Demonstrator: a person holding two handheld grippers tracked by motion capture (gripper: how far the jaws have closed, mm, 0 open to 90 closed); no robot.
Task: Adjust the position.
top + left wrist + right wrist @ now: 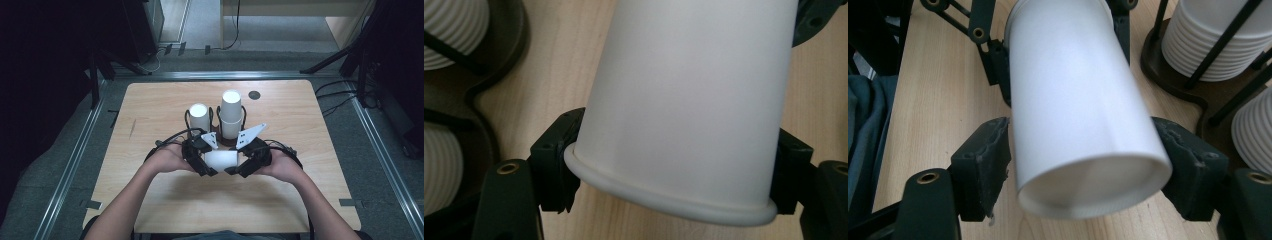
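1. While I watched the feeds from my station, a white paper cup [220, 160] lay on its side, held level between the two claws just above the table [165, 200], near the front of the dark cup holder [227, 141].
2. I saw the left claw [674, 175] closed on the rolled rim end of the cup, its pads pressing the wall on either side just behind the lip, jaws standing wide to span that end.
3. I saw the right claw [1083, 165] set around the narrower base end; its jaws stood wide, the pads right at the cup wall, though I could not be sure that they were pressing.
4. I judged the cup very light and thin-walled, so it would dent or go oval under a hard squeeze; the smooth paper also looked apt to slip on the taper.
5. I reckoned the best holds were the rolled rim and the base ring, where the wall is stiffest, and not the soft middle of the body.
6. Behind it, two stacks stood in the holder: a short stack [199, 117] to the left and a taller stack [231, 114] to the right, both inverted between thin black posts.
7. I took those nested cups to be tight enough that pulling one off would need a gentle, straight draw.
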